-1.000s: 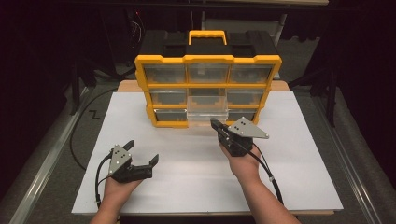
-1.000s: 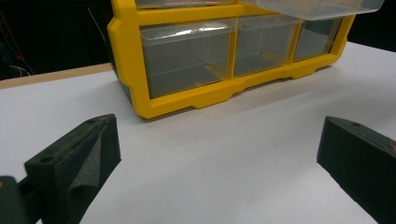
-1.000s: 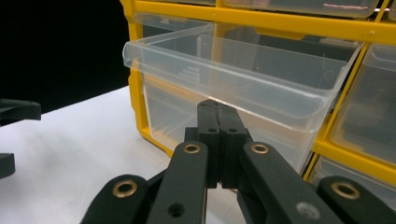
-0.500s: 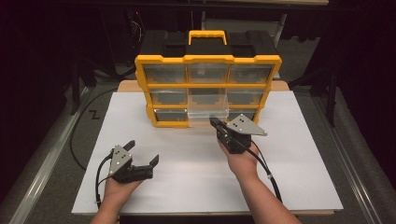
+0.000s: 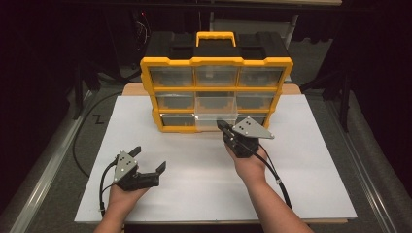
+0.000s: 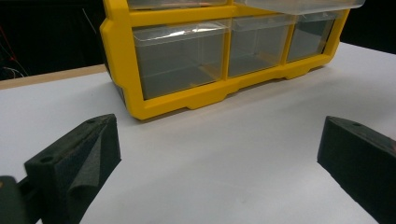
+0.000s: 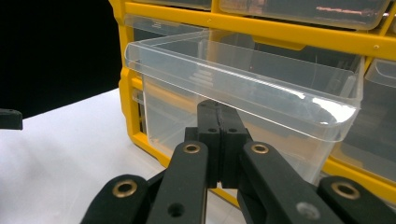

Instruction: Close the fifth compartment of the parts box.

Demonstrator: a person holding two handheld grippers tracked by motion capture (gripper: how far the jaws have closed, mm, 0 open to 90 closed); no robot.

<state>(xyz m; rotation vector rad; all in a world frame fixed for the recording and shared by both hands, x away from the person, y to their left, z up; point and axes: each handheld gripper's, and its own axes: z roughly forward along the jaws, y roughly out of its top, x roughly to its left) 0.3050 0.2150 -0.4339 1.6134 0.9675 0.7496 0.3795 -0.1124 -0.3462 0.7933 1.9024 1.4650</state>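
A yellow organizer [image 5: 216,60] with clear drawers and a black top stands at the back of the white sheet [image 5: 311,160]; its frame [image 6: 121,70] also faces the left gripper view. The centre drawer of its middle row [image 5: 214,116] is pulled out toward me. My right gripper [image 5: 224,127] is shut, and its joined tips [image 7: 218,109] sit right under the front lip of that drawer [image 7: 280,88], with nothing visibly between them. My left gripper [image 5: 149,158] rests low on the sheet at the front left, jaws wide open and empty [image 6: 217,135].
The white sheet covers a wooden table [image 5: 131,89] with dark surroundings. A black cable [image 5: 80,145] runs along the floor at the left. A metal rail [image 5: 39,194] borders the left side. Each gripper trails a cable along the forearm.
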